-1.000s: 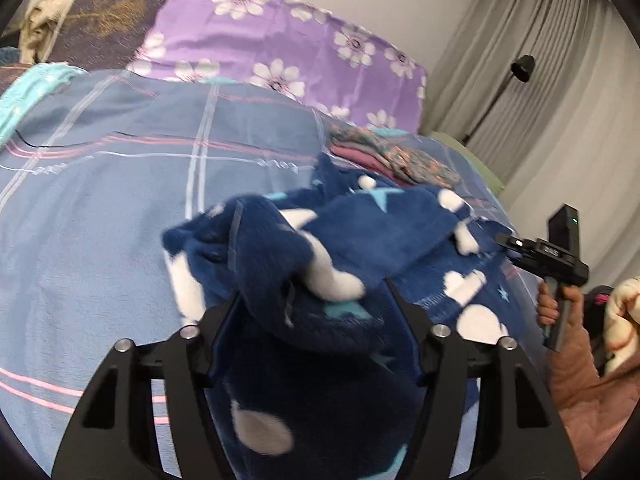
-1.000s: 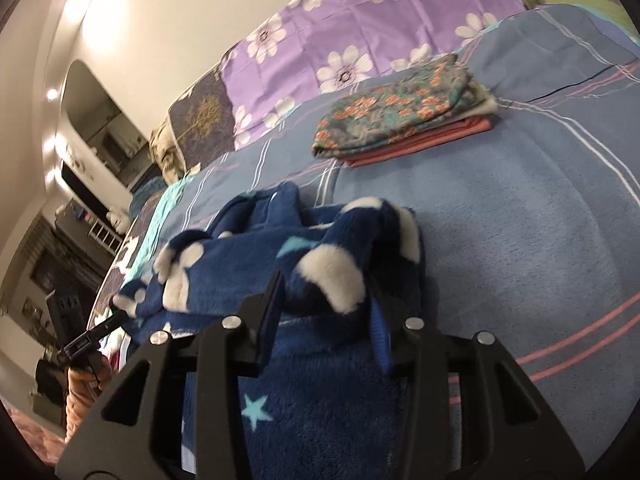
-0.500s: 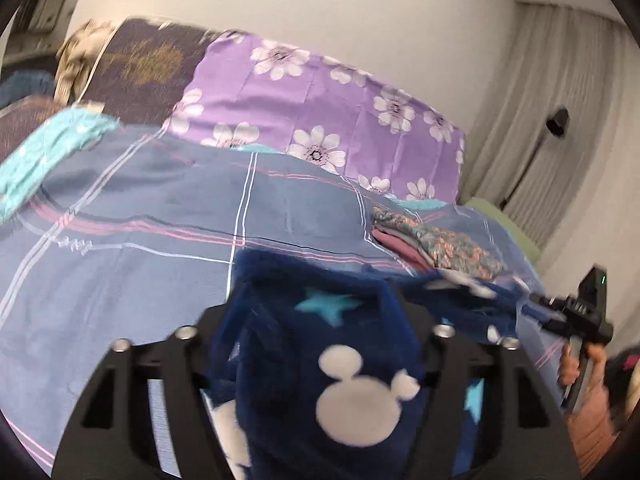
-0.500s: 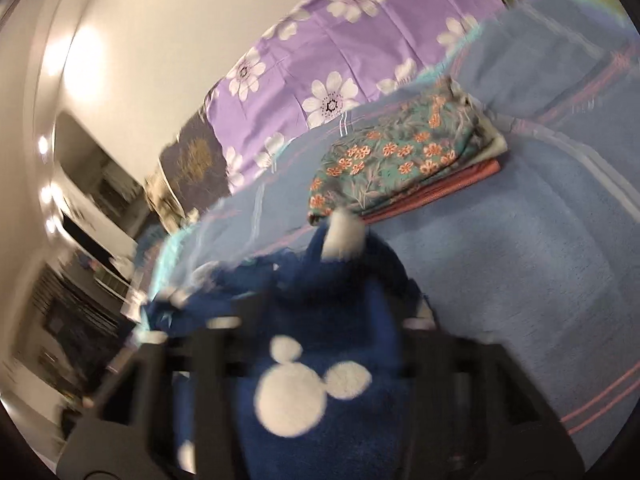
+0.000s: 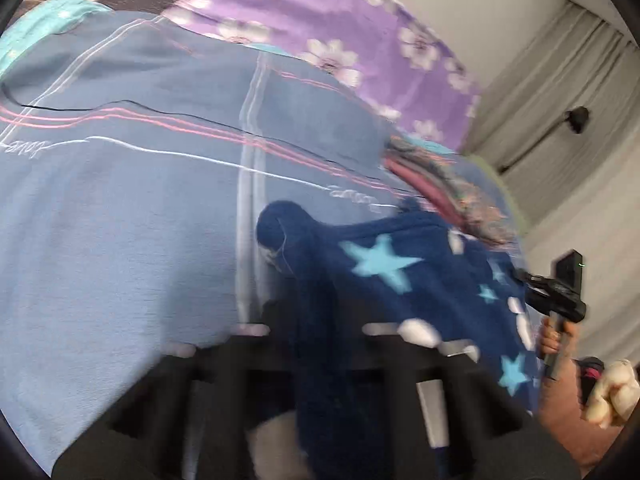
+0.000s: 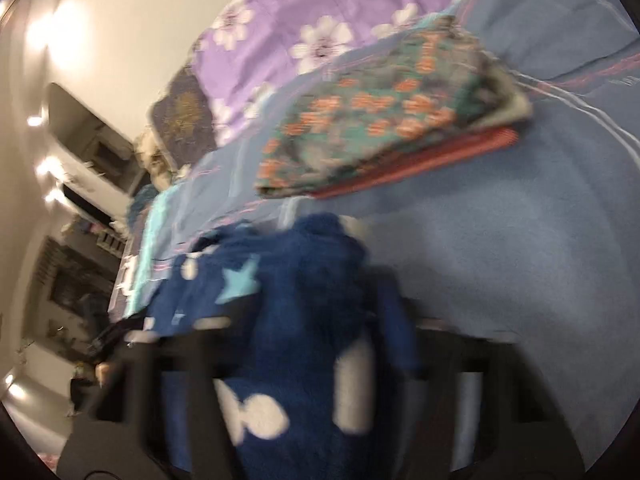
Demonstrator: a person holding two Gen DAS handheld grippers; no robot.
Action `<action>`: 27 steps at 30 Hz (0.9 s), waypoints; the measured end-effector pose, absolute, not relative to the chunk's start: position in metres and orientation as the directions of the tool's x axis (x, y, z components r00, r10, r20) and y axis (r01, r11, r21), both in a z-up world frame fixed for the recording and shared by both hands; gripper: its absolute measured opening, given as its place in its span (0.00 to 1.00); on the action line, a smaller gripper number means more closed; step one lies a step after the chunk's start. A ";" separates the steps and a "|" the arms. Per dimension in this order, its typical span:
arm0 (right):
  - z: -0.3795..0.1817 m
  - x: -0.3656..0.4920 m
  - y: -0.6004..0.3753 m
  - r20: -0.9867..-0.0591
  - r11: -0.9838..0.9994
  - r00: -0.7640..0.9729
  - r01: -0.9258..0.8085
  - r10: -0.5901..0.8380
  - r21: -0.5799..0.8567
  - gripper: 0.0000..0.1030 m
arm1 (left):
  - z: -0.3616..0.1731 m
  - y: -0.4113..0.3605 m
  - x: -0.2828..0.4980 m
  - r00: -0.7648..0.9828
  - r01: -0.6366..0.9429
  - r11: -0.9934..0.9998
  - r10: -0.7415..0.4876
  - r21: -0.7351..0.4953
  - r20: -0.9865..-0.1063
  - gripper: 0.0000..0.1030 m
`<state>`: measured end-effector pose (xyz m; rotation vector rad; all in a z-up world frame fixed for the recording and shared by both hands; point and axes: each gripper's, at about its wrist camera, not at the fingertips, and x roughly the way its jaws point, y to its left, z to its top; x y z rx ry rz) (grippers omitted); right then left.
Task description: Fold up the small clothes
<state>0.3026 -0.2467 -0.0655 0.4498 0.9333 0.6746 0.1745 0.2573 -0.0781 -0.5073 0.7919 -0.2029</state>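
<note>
The navy fleece garment (image 5: 384, 280) with light blue stars and white spots lies on the blue bed cover (image 5: 120, 200), in the lower centre of both views. The left gripper (image 5: 316, 320) has its fingers closed on one bunched edge of the garment, at the bottom of the left wrist view. The right gripper (image 6: 316, 332) has its fingers closing on the other edge, with the fleece between them. Just behind the garment, a folded stack of clothes (image 6: 384, 128) rests on the bed. A purple flowered pillow (image 5: 320, 28) lies along the upper part. Both pictures are blurred.
</note>
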 end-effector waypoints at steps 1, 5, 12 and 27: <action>-0.057 0.297 -0.245 -0.559 0.709 0.439 -0.367 0.703 0.603 0.14 | -0.069 0.252 0.170 0.711 0.009 0.876 -0.345 -0.482 -0.612 0.11; -0.018 0.275 -0.251 -0.427 0.668 0.525 -0.462 0.736 0.584 0.12 | -0.026 0.245 0.136 0.806 0.070 0.901 -0.305 -0.429 -0.508 0.11; -0.051 0.305 -0.217 -0.679 0.894 0.582 -0.318 0.448 0.317 0.34 | -0.034 0.242 0.153 0.779 -0.025 0.971 -0.129 -0.236 -0.613 0.12; -0.053 0.178 -0.281 -0.671 0.919 0.629 -0.233 0.393 0.320 0.50 | -0.042 0.203 0.059 0.744 -0.043 0.978 -0.104 -0.203 -0.660 0.60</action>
